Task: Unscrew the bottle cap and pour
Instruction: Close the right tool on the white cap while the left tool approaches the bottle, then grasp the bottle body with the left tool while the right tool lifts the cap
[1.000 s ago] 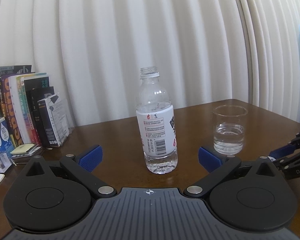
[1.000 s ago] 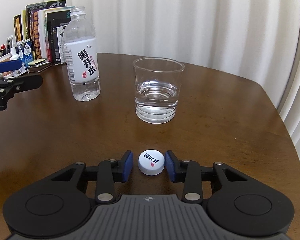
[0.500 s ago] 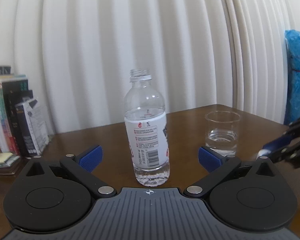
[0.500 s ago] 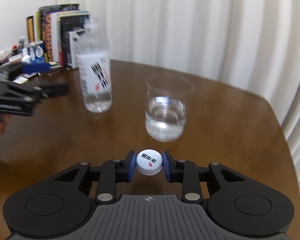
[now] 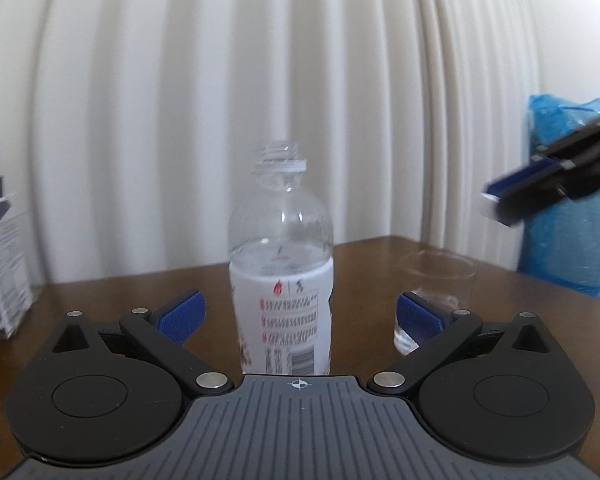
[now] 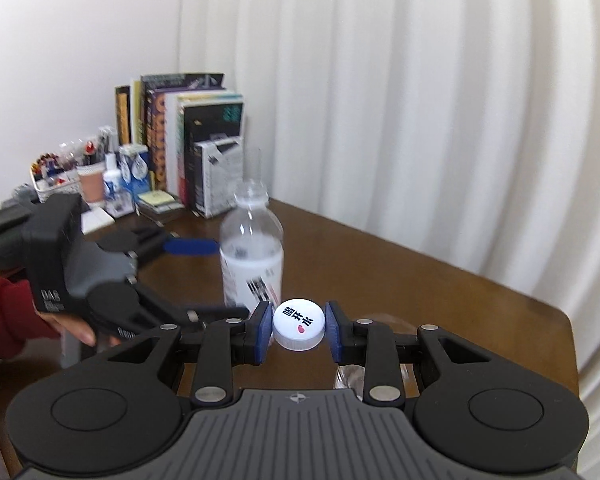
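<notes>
**Cap held aloft, bottle standing open between spread tongs**

At the far left of the right wrist view, a red sleeve [image 6: 4,312] and hand carry the left gripper [image 5: 298,312], whose blue pads are spread wide, one on each side of the bottle [image 5: 281,280] without touching it. The bottle stands upright on the brown table [image 5: 112,292], its threaded neck bare, with water reaching only about to the top of the white label. To its right stands the glass [image 5: 440,276], blurred, holding some clear water low down; so water already lies in the glass. Further right, the right gripper [image 6: 296,330] is clamped on the white printed cap [image 6: 299,323], lifted clear of the table.

What could go wrong:
- The open bottle is light and nearly empty. If the left pads close off-centre or brush it on one side, it could tip and spill.
- The cap is pinched only at its rim; a slack squeeze or a knock could let it drop and roll.
- The two grippers sit near each other around the bottle, so they could collide.
- If the cap goes back on, a tilted approach could cross the threads.

The bottle is clear, thin plastic, likely to dent under a hard squeeze.
</notes>
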Demonstrator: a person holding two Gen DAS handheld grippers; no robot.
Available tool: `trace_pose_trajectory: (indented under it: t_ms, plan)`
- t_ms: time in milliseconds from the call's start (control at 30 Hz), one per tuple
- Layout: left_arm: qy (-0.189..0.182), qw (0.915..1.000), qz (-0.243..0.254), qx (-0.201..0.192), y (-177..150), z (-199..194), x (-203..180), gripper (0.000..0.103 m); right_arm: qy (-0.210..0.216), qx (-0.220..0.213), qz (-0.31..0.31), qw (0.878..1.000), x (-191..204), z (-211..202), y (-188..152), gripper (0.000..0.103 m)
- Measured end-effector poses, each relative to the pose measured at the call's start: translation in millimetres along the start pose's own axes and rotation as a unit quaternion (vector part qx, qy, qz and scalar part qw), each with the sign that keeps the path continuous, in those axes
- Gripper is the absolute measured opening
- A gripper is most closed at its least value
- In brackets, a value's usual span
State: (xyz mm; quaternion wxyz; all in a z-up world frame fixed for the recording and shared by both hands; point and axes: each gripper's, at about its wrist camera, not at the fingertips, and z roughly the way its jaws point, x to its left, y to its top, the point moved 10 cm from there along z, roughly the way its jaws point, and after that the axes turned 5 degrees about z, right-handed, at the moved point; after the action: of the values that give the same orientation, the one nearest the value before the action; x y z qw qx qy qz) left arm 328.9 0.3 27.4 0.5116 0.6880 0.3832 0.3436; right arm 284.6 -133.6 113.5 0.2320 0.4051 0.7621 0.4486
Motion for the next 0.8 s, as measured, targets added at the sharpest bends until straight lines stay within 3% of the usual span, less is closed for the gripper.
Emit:
trace_pose_trajectory:
  t_ms: [233, 467, 567, 800]
  plan:
    - [-0.042, 0.9989, -0.006, -0.021, 3.2, 11.1, 1.7, 0.098, 0.033, -0.006, -0.006, 0.999, 1.1, 17.5, 28.9, 0.032]
    - [-0.063, 0.9972, -0.041, -0.008, 1.8, 23.6, 9.0, 0.092, 0.049, -0.011, -0.016, 0.999, 3.6, 30.7, 50.0, 0.032]
    - [-0.068, 0.9967, -0.042, -0.007, 1.1, 27.0, 9.8, 0.079, 0.055, -0.015, -0.02, 0.998, 6.1, 34.6, 57.9, 0.032]
    - [-0.066, 0.9968, -0.043, -0.003, -0.5, 29.5, 13.7, 0.06, 0.065, -0.019, -0.029, 0.997, 13.2, 42.8, 68.8, 0.032]
